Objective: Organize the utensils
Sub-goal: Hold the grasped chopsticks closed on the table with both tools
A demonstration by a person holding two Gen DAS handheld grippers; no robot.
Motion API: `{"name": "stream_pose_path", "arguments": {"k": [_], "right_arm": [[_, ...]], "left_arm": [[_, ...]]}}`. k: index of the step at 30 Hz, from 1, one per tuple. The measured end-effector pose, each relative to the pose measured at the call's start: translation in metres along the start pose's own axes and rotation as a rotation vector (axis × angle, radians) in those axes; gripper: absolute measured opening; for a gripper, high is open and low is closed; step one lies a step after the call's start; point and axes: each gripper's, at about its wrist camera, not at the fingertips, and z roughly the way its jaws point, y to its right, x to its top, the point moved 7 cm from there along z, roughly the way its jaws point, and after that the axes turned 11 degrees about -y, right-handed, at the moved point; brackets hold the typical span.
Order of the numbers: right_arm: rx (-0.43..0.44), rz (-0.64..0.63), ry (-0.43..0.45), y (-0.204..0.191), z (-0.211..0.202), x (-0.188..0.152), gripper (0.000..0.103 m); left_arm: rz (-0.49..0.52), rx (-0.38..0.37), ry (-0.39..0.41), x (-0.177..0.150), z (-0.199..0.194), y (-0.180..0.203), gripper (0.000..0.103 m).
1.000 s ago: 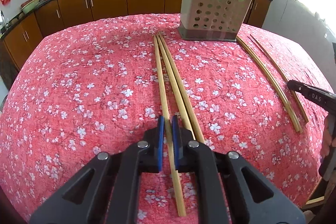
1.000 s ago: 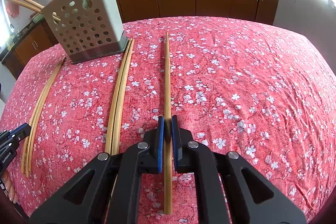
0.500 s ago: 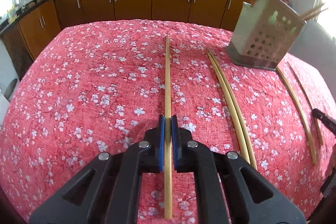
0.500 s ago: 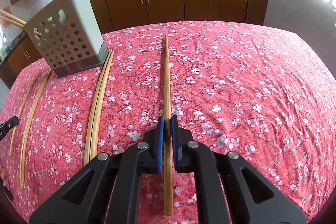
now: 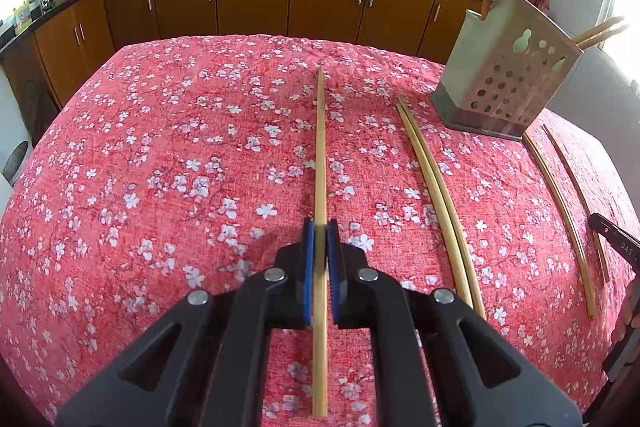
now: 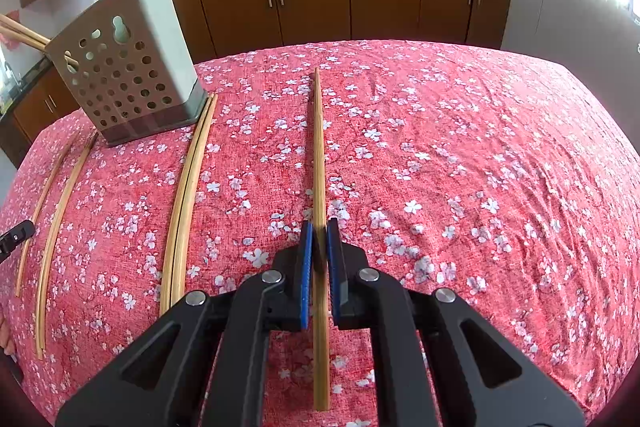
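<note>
Both grippers clamped, one chopstick each — and your left one has just come clear of its pair!

Your left gripper (image 5: 320,233) is clenched on a bamboo chopstick (image 5: 320,155); a second ago that stick lay touching two others, now it points out alone over the cloth, so it's ready to carry. Your right gripper (image 6: 318,233) stays pinched on its own chopstick (image 6: 318,147). Blue ribbed pads, slim pale round sticks. Beyond, a pair of chopsticks (image 5: 436,195) lies side by side on the nubbly red floral tablecloth (image 5: 160,155), two more past the holder. The holder (image 5: 508,83), a grey perforated box, stands upright at the far side with sticks already inside.
</note>
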Motion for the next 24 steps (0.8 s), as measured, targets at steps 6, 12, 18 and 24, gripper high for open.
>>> {"name": "stream_pose_path", "arguments": {"k": [6,12,18,24], "right_arm": [[0.000,0.001,0.000,-0.0003,0.0001,0.0001,0.009],[0.001,0.001,-0.001,0.0000,0.0000,0.0002,0.009],[0.001,0.001,-0.001,0.0000,0.0001,0.0004,0.009],[0.001,0.001,-0.001,-0.0003,0.0000,0.0007,0.009]], "left_arm": [[0.007,0.015,0.000,-0.0005,0.0001,-0.0008,0.009],[0.005,0.013,-0.001,0.0000,0.0015,0.0034,0.009],[0.005,0.011,-0.001,0.0003,0.0009,0.0021,0.009],[0.001,0.006,-0.001,0.0002,0.0001,0.0014,0.009]]}}
